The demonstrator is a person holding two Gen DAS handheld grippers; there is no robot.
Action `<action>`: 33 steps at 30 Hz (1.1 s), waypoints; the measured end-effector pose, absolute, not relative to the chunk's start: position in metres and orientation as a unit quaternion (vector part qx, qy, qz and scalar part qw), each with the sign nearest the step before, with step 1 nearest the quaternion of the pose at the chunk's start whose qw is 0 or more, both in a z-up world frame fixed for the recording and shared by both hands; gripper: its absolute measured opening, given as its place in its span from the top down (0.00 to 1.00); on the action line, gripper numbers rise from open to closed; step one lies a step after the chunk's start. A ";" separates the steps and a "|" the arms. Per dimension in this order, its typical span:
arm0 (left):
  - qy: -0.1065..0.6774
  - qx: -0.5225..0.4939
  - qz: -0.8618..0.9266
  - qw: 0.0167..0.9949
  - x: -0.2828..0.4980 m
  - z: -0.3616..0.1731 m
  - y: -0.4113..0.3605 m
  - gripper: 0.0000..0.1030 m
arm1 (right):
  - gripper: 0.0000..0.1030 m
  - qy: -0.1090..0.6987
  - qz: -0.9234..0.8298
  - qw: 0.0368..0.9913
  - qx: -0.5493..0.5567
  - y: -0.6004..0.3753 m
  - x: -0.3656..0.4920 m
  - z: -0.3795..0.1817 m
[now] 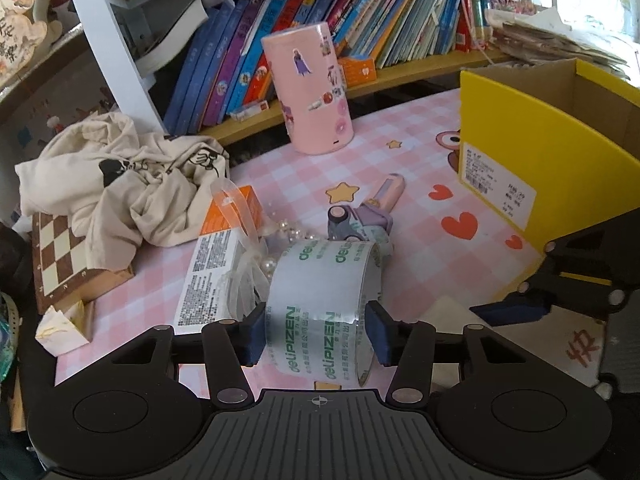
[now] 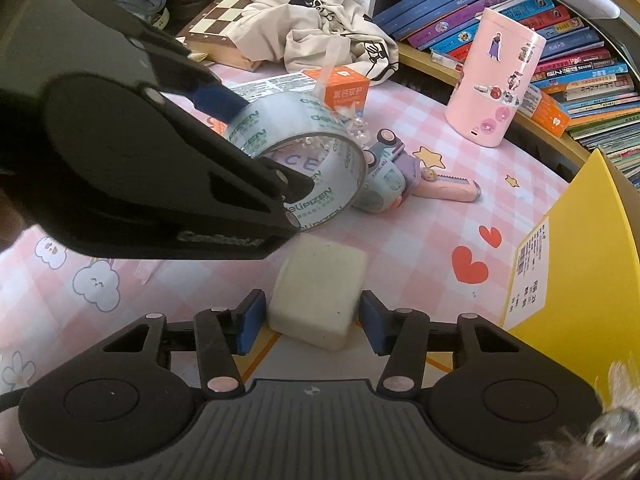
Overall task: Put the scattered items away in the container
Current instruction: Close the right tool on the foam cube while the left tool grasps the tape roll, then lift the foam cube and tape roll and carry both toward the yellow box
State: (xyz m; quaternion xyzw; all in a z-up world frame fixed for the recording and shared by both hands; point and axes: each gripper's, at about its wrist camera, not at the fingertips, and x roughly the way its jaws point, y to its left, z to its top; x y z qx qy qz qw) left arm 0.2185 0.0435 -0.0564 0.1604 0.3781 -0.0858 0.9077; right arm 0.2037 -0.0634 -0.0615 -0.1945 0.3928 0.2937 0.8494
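Tape roll (image 1: 320,304) stood on its edge on the pink checked worktop (image 1: 400,168), and my left hand-held gripper (image 1: 316,332) was clamped on it, one blue pad pressing each flat side. Just behind the roll lay a small toy car (image 1: 346,226), a pink cutter (image 1: 390,186) and some pearl beads (image 1: 290,236), with an orange-and-white carton (image 1: 218,264) beside them toward the left edge.

A pale rounded block (image 2: 320,292), maybe a sponge or an eraser, lay nearer the front edge, and my right hand-held gripper (image 2: 310,326) sat around it. Its pads were very close to the two sides; I could not tell surely whether they already pressed it. The yellow cardboard box (image 2: 580,264), which I took as the container, stood open at the right side of the worktop, near the block and apart from the roll.

As I judged it, the step in hand was the double pick-up, with most of the items not yet in the box. The next move called for a firm hold on both things, then a lift high enough to clear the yellow wall, and a release over the opening. The roll could drag the beads if it lifted crooked.
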 end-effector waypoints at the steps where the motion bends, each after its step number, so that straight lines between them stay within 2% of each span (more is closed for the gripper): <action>1: 0.379 0.159 -0.085 0.908 0.220 -0.057 0.044 0.52 | 0.55 0.393 0.293 0.850 -0.194 -0.064 0.204 -0.062; 2: 0.379 0.156 -0.083 0.908 0.220 -0.058 0.044 0.52 | 0.56 0.393 0.293 0.850 -0.193 -0.064 0.204 -0.061; 4: 0.376 0.147 -0.079 0.912 0.219 -0.056 0.046 0.61 | 0.58 0.393 0.295 0.849 -0.192 -0.064 0.204 -0.061; 15: 0.371 0.033 -0.061 0.926 0.193 -0.028 0.076 0.61 | 0.65 0.395 0.306 0.845 -0.191 -0.068 0.196 -0.055; 33: 0.366 -0.004 -0.023 0.930 0.105 -0.009 0.095 0.61 | 0.66 0.373 0.345 0.841 -0.183 -0.076 0.144 -0.028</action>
